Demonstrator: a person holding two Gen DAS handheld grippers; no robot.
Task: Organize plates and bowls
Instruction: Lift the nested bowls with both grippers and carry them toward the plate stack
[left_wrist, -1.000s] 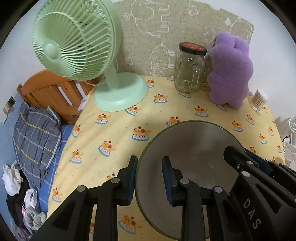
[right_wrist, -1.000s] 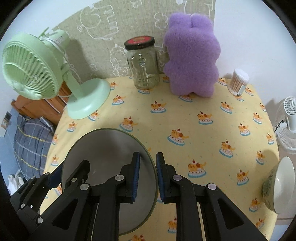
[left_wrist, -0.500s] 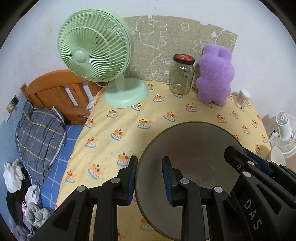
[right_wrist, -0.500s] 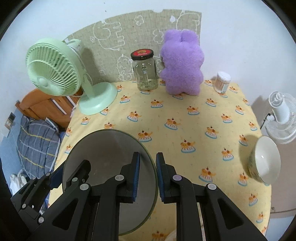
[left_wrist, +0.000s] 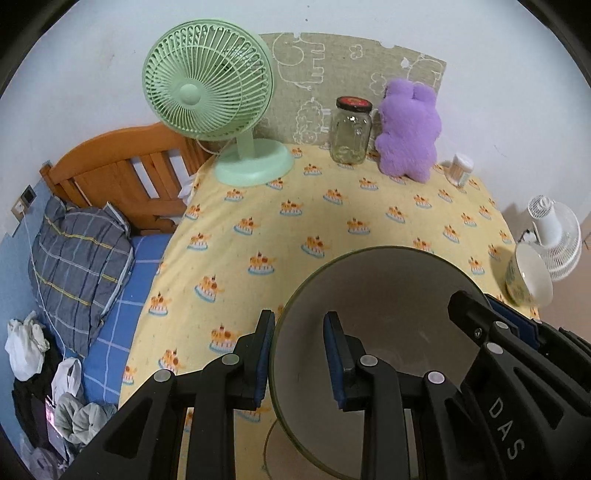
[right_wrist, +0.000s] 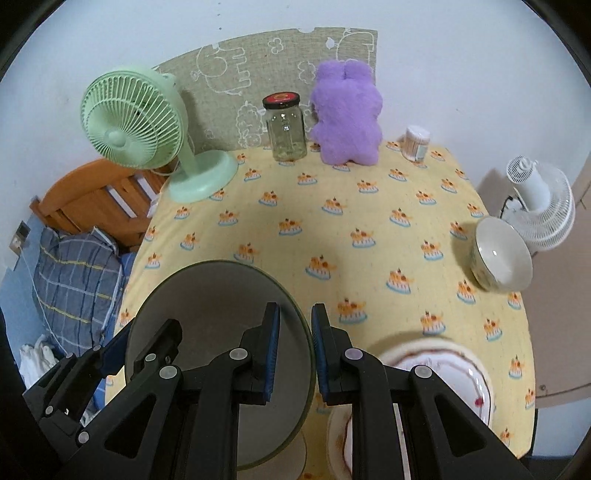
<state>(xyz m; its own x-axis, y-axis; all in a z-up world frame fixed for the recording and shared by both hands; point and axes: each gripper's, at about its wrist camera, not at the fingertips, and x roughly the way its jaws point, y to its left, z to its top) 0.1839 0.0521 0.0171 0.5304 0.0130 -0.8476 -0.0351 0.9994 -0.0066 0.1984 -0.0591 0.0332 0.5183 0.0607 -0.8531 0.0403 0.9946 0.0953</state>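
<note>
Yellow cake-print cloth covers the counter (left_wrist: 332, 221), with a green fan (left_wrist: 210, 96), a glass jar (left_wrist: 351, 129) and a purple plush (left_wrist: 408, 129) at the back by the wall.

From the left wrist view, the left tool (left_wrist: 299, 354) has its two pads either side of the near-left rim of a grey plate (left_wrist: 388, 314), which is lifted and tilted; the gap looks closed onto the rim. A white bowl (left_wrist: 530, 277) sits at the far right edge.

From the right wrist view, the right tool (right_wrist: 295, 350) pinches the plate's opposite rim. A patterned plate (right_wrist: 454, 373) lies just below, right of the tool. Likely best: keep both grips level, move together, and lower the grey plate squarely onto the patterned one.
</note>
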